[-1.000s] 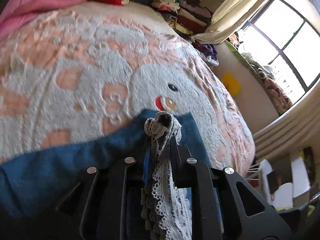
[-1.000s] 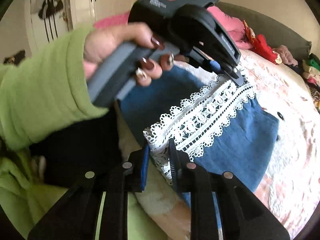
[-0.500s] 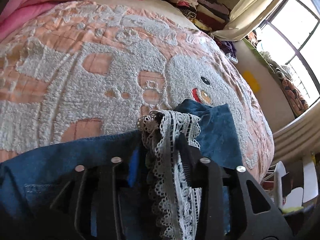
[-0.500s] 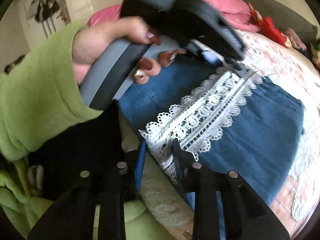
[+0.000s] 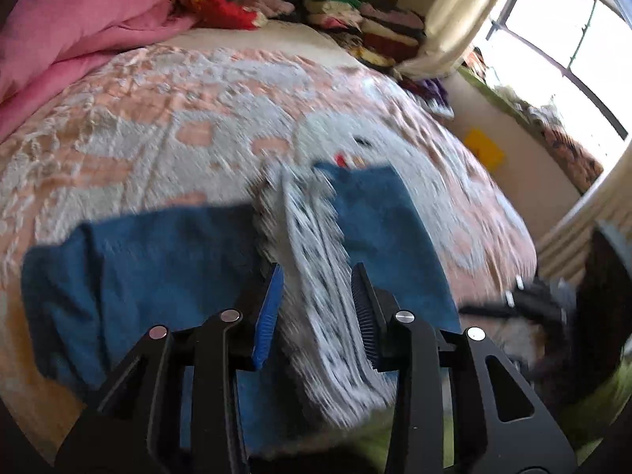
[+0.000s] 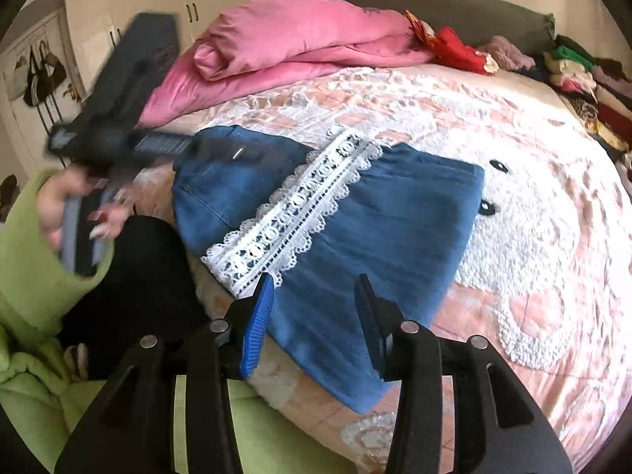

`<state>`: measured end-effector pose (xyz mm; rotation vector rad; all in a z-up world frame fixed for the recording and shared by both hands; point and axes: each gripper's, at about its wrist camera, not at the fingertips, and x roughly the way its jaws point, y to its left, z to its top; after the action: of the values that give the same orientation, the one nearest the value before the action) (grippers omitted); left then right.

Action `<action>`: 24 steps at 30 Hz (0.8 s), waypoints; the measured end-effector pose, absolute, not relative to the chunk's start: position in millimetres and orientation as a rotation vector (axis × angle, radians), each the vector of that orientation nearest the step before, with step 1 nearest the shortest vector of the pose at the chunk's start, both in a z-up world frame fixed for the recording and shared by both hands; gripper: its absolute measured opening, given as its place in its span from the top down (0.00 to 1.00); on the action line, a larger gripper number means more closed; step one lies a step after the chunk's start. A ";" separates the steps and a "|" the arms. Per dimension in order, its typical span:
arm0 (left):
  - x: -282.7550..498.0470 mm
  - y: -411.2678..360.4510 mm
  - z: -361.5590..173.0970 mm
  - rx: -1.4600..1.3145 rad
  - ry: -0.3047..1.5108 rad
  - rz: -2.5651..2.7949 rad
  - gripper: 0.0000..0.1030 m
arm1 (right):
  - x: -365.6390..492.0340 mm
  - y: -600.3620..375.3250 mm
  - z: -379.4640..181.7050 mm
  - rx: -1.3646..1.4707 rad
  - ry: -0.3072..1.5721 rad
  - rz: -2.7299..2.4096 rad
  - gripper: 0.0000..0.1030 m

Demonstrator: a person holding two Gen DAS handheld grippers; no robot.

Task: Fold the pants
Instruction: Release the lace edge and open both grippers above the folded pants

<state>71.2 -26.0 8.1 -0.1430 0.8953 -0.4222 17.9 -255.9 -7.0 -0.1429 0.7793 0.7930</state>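
Blue denim pants (image 6: pixel 379 233) with a white lace hem band (image 6: pixel 300 205) lie folded on the bed; they also show in the left wrist view (image 5: pixel 158 260), where the lace band (image 5: pixel 316 260) is blurred. My right gripper (image 6: pixel 314 296) is open and empty, just above the near edge of the pants. My left gripper (image 5: pixel 316 284) is open, its fingers either side of the lace band without gripping it. The left tool (image 6: pixel 118 126) shows blurred at the left of the right wrist view, held by a hand in a green sleeve.
The pants lie on a pink and white cartoon bedspread (image 6: pixel 513 158). A pink duvet (image 6: pixel 300 43) is bunched at the head of the bed. Stacked folded clothes (image 6: pixel 584 79) sit at the far corner. A window and curtain (image 5: pixel 553 39) are to the right.
Both grippers were shut on the lace hem band and have opened and let it go. The pants now lie flat on the bed. Both grippers have drawn back, the left one moving fast.
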 end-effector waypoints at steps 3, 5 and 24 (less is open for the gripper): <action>55.4 -43.4 -7.3 -0.048 0.948 -0.425 0.73 | 19.9 -256.7 -21.2 -0.162 0.820 0.775 0.60; 47.9 -56.2 -20.2 0.023 0.991 -0.421 0.73 | 14.9 -257.3 -32.0 -0.185 0.865 0.743 0.60; 28.4 -66.3 -16.5 0.080 0.965 -0.380 0.60 | 7.7 -298.8 -31.8 -0.054 0.878 0.663 0.49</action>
<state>28.4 -66.3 -16.5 0.0804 0.9646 -0.3800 7.7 -298.8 -31.8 -0.0542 0.8776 0.6631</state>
